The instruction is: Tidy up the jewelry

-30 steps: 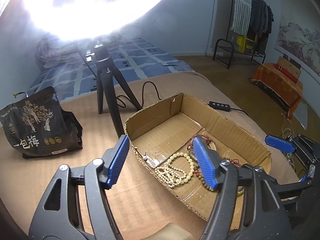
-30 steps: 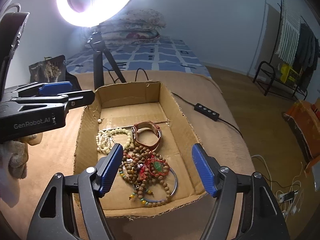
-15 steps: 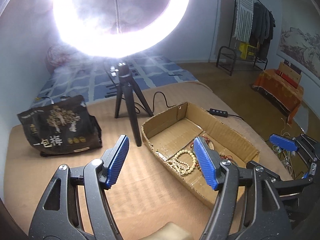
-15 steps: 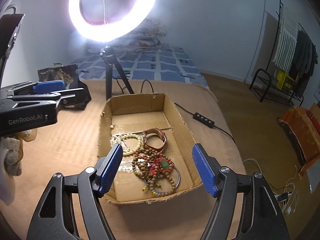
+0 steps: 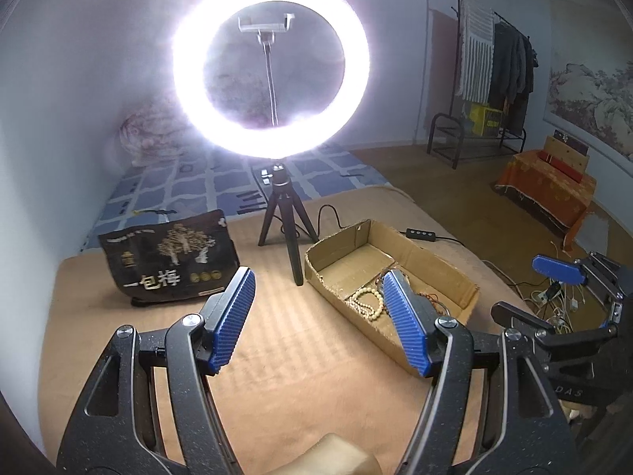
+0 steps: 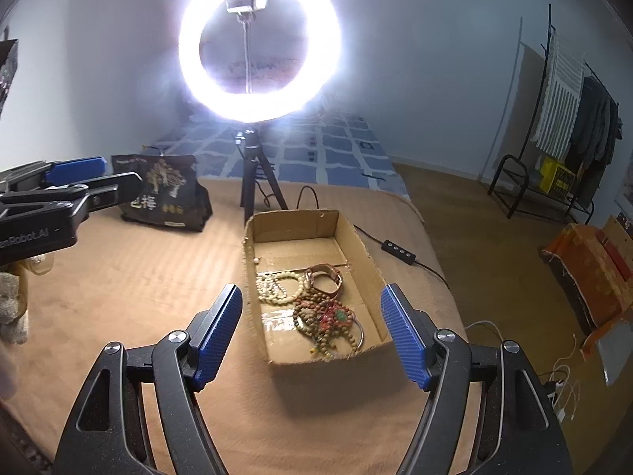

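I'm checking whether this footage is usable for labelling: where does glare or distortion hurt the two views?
Left wrist view: the ring light blooms white and hazes the wall around it; fisheye bends the room edges. Right wrist view: same bloom from the ring light, but the cardboard box and its beads stay sharp and evenly lit.

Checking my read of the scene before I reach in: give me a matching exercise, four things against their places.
Things:
1. cream bead bracelet
2. black snack bag
3. ring light tripod
4. inline cable switch

Places:
A. on the blanket, right of the cardboard box
B. inside the box
C. behind the box
D. far left of the box

Pairs: 1-B, 2-D, 3-C, 4-A
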`<act>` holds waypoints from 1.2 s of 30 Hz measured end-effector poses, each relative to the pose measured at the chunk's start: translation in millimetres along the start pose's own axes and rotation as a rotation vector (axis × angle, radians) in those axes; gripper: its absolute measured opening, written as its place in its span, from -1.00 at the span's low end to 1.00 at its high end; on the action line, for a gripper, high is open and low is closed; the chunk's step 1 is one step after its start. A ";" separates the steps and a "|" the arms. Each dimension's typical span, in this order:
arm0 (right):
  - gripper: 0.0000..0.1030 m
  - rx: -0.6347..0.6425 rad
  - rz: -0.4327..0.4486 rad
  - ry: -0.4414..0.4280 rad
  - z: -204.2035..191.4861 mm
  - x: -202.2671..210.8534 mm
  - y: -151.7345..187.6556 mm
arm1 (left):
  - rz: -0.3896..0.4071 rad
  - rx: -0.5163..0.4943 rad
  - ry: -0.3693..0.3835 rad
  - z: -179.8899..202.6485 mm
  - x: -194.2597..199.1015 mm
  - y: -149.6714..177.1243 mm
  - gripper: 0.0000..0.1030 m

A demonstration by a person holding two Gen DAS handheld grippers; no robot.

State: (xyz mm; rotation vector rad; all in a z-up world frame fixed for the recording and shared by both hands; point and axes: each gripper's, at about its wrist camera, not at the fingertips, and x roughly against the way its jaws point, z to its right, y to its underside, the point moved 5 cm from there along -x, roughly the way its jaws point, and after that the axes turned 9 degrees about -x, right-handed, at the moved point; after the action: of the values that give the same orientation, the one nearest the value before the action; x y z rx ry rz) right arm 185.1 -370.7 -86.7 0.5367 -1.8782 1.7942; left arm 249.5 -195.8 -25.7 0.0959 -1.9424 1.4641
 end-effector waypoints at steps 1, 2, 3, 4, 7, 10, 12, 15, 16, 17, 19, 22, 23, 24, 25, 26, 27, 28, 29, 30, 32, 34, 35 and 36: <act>0.44 0.002 0.002 0.000 -2.0 4.4 0.2 | 0.008 -0.002 -0.002 -0.4 9.6 1.0 0.35; 0.45 0.004 0.007 -0.002 -4.5 11.0 0.9 | 0.014 -0.003 -0.002 -0.3 16.4 1.8 0.35; 0.45 0.006 0.011 -0.004 -6.9 18.1 1.7 | 0.019 -0.001 -0.003 -0.3 25.4 3.2 0.35; 0.45 0.007 0.014 -0.006 -8.8 23.1 2.4 | 0.022 0.002 -0.003 -0.5 34.0 5.3 0.35; 0.45 0.003 0.021 -0.011 -12.7 37.5 5.4 | 0.030 0.011 0.003 -0.4 56.3 12.7 0.35; 0.46 -0.002 0.032 -0.019 -17.2 51.8 9.4 | 0.038 0.017 -0.001 0.6 76.2 20.7 0.35; 0.46 -0.001 0.040 -0.020 -20.6 60.0 12.3 | 0.044 0.017 -0.007 1.1 88.5 25.7 0.35; 0.46 0.003 0.052 -0.020 -25.2 69.7 17.8 | 0.055 0.020 -0.014 2.7 108.0 35.8 0.35; 0.46 0.001 0.058 -0.021 -26.6 72.8 20.6 | 0.058 0.022 -0.013 2.6 112.0 38.3 0.35; 0.48 -0.002 0.061 -0.023 -27.8 74.7 22.1 | 0.060 0.023 -0.016 3.0 117.2 41.9 0.35; 0.53 -0.014 0.069 -0.025 -29.1 77.4 27.1 | 0.063 0.012 -0.023 5.2 125.6 48.6 0.35; 0.54 -0.013 0.082 -0.014 -30.3 80.1 31.3 | 0.064 -0.002 -0.035 7.6 133.1 56.8 0.36; 0.54 -0.013 0.086 -0.010 -30.3 80.5 32.7 | 0.065 -0.004 -0.036 8.2 135.4 58.6 0.42; 0.54 -0.016 0.088 -0.008 -30.5 80.9 34.6 | 0.067 -0.006 -0.036 9.1 137.6 61.0 0.60; 0.54 -0.022 0.089 -0.009 -30.2 80.4 35.7 | 0.071 -0.006 -0.035 9.5 139.4 62.8 0.67; 0.54 -0.029 0.089 -0.010 -29.6 80.2 36.7 | 0.075 -0.007 -0.036 10.9 141.4 64.1 0.75; 0.54 -0.034 0.089 -0.010 -28.5 80.3 37.9 | 0.080 -0.009 -0.043 11.8 143.0 65.4 0.79; 0.54 -0.038 0.090 -0.009 -27.4 78.6 38.7 | 0.083 -0.012 -0.049 12.9 144.4 67.1 0.80; 0.54 -0.037 0.091 -0.007 -27.3 79.0 39.3 | 0.085 -0.016 -0.052 14.2 145.5 69.1 0.86; 0.54 -0.036 0.091 -0.003 -26.4 77.6 40.0 | 0.087 -0.018 -0.053 14.8 146.9 71.5 0.92; 0.54 -0.038 0.091 -0.001 -24.9 78.0 42.2 | 0.089 -0.021 -0.054 16.5 149.0 75.8 0.95; 0.54 -0.040 0.092 0.001 -23.4 77.7 42.7 | 0.085 -0.028 -0.056 17.6 149.9 78.4 0.96; 0.54 -0.039 0.094 0.003 -23.7 78.3 42.8 | 0.084 -0.032 -0.059 18.0 150.1 79.1 0.97; 0.54 -0.036 0.096 0.007 -24.1 79.2 42.5 | 0.083 -0.034 -0.060 17.9 150.1 78.9 0.98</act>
State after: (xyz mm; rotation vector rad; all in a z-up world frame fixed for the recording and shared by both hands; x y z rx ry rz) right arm 98.2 -340.2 -73.7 0.4339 -1.9582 1.8160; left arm 92.1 -132.6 -8.5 0.0449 -2.0406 1.4969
